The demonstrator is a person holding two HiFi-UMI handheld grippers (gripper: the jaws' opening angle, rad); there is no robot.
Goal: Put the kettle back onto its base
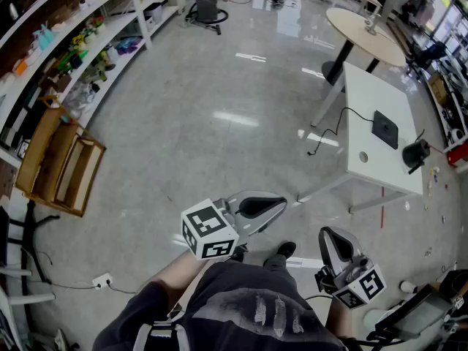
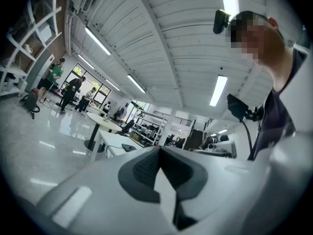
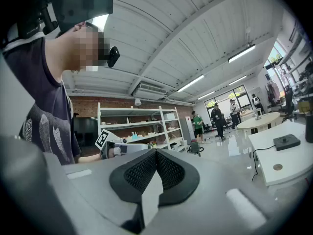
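head view: left gripper (image 1: 272,205), right gripper (image 1: 327,237) closed, empty; kettle (image 1: 415,153), perhaps, at table (image 1: 371,163) edge.

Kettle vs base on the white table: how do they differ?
The kettle stands tall at a corner of the table; the base lies flat nearer the middle. The base has a cord trailing off the table edge; the kettle shows none. Both are black and sit apart on the same table.
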